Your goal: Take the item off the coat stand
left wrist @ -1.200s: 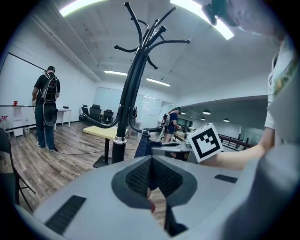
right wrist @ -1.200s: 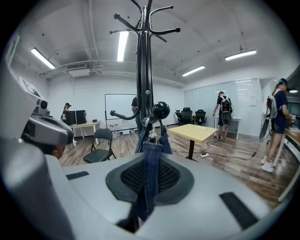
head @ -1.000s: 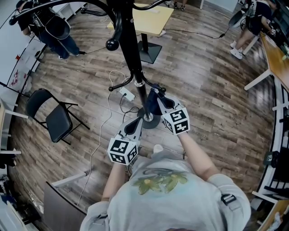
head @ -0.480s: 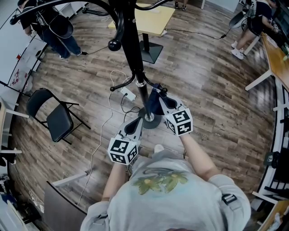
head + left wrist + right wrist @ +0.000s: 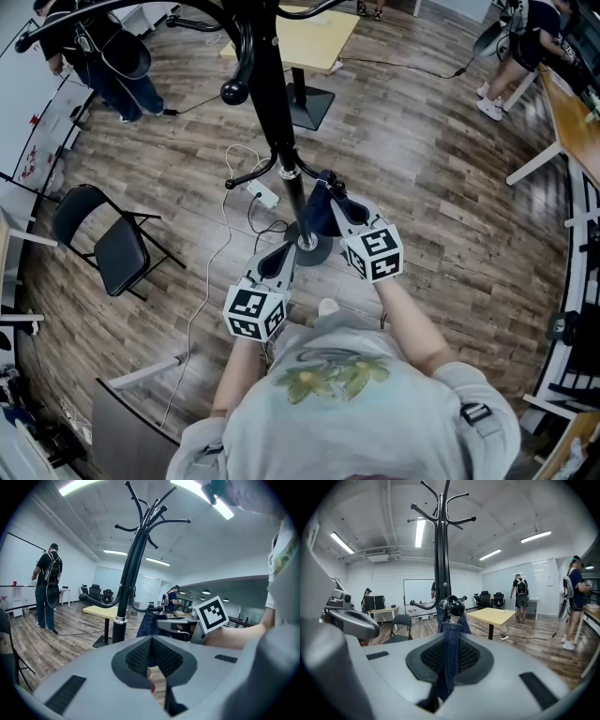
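The black coat stand [image 5: 278,112] rises right in front of me, its round base [image 5: 307,247] on the wood floor. A dark blue denim item [image 5: 320,214] hangs off a low, ball-tipped hook [image 5: 454,606] beside the pole. My right gripper [image 5: 330,201] is shut on a strip of that denim [image 5: 451,632], which runs taut from the hook into its jaws. My left gripper [image 5: 287,255] sits lower, near the base, with its pads [image 5: 161,656] together and nothing between them. In the left gripper view the denim [image 5: 146,623] and the right gripper's marker cube [image 5: 210,614] show beyond the pole [image 5: 125,597].
A black folding chair [image 5: 117,248] stands to the left. A power strip with white cable [image 5: 265,195] lies behind the stand's base. A yellow table [image 5: 311,37] is further back. People stand at the far left [image 5: 103,56] and top right [image 5: 525,42].
My right gripper has drifted very slightly to the right with the denim still in it. The left gripper has stayed where it was.
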